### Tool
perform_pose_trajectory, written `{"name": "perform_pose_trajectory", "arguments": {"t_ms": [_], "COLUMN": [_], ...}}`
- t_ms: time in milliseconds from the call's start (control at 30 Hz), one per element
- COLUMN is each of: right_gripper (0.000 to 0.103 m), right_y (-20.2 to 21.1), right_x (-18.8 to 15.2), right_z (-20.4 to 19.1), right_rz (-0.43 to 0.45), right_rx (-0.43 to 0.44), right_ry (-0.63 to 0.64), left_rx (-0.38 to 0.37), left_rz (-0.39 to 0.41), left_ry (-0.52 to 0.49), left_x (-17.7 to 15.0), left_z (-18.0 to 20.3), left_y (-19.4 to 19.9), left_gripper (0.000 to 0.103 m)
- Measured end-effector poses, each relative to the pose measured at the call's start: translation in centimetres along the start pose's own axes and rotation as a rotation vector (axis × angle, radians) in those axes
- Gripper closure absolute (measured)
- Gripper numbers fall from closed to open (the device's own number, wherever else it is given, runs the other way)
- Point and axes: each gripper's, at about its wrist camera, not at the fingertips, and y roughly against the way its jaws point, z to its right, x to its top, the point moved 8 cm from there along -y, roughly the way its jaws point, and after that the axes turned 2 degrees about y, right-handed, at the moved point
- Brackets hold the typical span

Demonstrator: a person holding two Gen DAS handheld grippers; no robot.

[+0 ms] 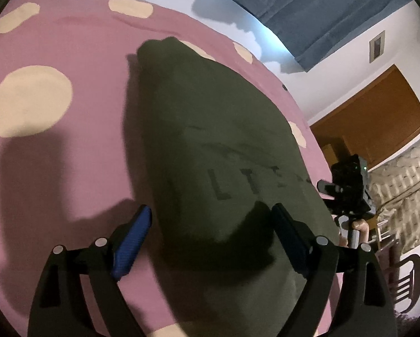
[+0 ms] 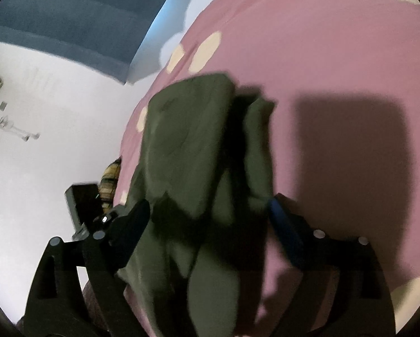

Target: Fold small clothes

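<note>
Garment point(image 1: 210, 146): olive green, faint lettering, lying on the bed point(image 1: 69, 154), partly folded with layers overlapping. Bed cover pink with cream dots. Left tongs point(image 1: 211, 224): spread wide, fingers either side of the cloth's near end, gripping nothing. Right tongs point(image 2: 210, 213): likewise spread, straddling the garment point(image 2: 187, 140). Blue curtain point(image 1: 308, 14) behind.

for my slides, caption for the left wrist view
Open left gripper poised over a dark green garment on a pink spotted bedspread.
</note>
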Motion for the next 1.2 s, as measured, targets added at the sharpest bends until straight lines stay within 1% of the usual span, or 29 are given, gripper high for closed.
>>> {"name": "perform_pose_trajectory", "arguments": {"t_ms": [33, 67, 133, 200, 233, 267, 333, 467, 633, 833, 1067, 1200], "right_gripper": [0.015, 0.015, 0.016, 0.026, 0.04, 0.052, 0.059, 0.068, 0.073, 0.076, 0.08, 0.081], "right_y": [-0.4, -0.7, -0.9, -1.2, -1.4, -1.6, -2.0, -1.7, -1.3, -1.2, -1.0, -1.0], "right_x": [-0.1, -0.2, -0.2, -0.1, -0.2, -0.3, -0.5, -0.9, -1.1, -0.9, -0.8, -0.6], "right_z": [-0.2, -0.2, -0.4, -0.4, -0.3, -0.3, -0.2, -0.3, -0.8, -1.4, -2.6, -3.8], "right_rz": [-0.015, -0.023, -0.035, -0.039, -0.041, -0.051, -0.059, -0.034, -0.015, 0.006, 0.028, 0.037], "right_rx": [-0.015, -0.027, -0.018, -0.017, -0.037, -0.028, 0.02, 0.043, 0.063, 0.055, 0.041, 0.041], "right_ry": [0.018, 0.03, 0.044, 0.043, 0.046, 0.048, 0.019, 0.023, 0.022, 0.041, 0.074, 0.094], "left_rx": [-0.003, 0.012, 0.036, 0.027, 0.026, 0.041, 0.08, 0.108, 0.134, 0.147, 0.132, 0.126], "left_rz": [-0.002, 0.006, 0.011, 0.009, 0.014, 0.018, 0.026, 0.034, 0.046, 0.053, 0.066, 0.073], "left_ry": [0.0, -0.002, -0.009, 0.009, 0.015, 0.003, -0.039, -0.055, -0.071, -0.087, -0.091, -0.079], "left_x": [0.0, 0.2, 0.2, 0.3, 0.3, 0.3, 0.0, 0.1, 0.0, 0.0, -0.1, 0.1], "left_z": [0.2, 0.4, 0.4, 0.3, 0.4, 0.5, 1.0, 1.2, 1.4, 1.5, 1.7, 1.5], "left_y": [-0.3, -0.7, -1.2, -1.6, -1.6, -1.6, -1.6, -1.4, -1.2, -0.8, -0.1, 0.6], "left_gripper": [0.017, 0.017, 0.017, 0.017, 0.019, 0.022, 0.025, 0.029, 0.032, 0.036, 0.043, 0.045]}}
